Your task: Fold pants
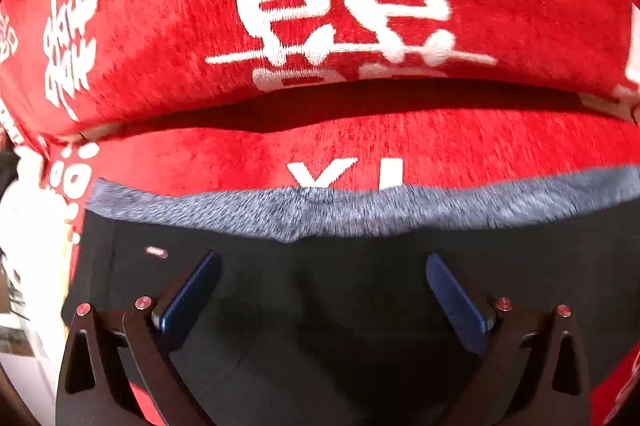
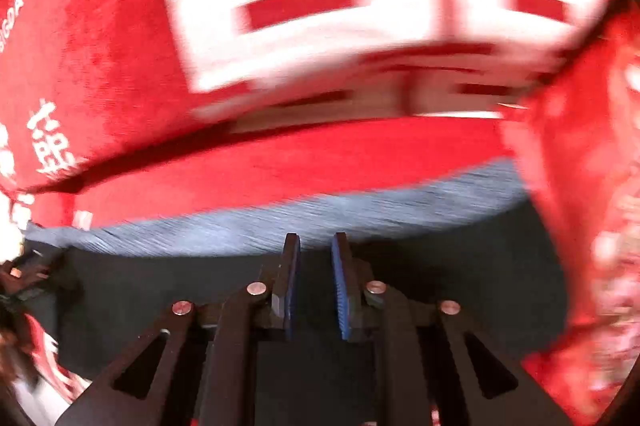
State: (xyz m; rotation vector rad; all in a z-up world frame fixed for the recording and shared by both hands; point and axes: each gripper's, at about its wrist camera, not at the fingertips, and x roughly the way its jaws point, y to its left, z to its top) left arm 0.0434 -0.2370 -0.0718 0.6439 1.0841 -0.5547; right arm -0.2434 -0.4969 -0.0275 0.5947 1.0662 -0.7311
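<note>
Black pants (image 1: 320, 306) with a grey fleecy edge (image 1: 360, 210) lie on a red cloth printed with white characters. My left gripper (image 1: 320, 262) is open wide just above the black fabric, short of the grey edge, holding nothing. In the right wrist view the same black pants (image 2: 460, 286) and grey edge (image 2: 320, 222) show, blurred. My right gripper (image 2: 316, 246) hovers over the pants with its blue pads a narrow gap apart and nothing between them.
The red cloth (image 1: 160, 26) covers the surface and forms a raised fold (image 1: 360, 94) beyond the pants. More red cloth (image 2: 580, 186) rises at the right of the right wrist view. White items (image 1: 32, 266) lie at the far left.
</note>
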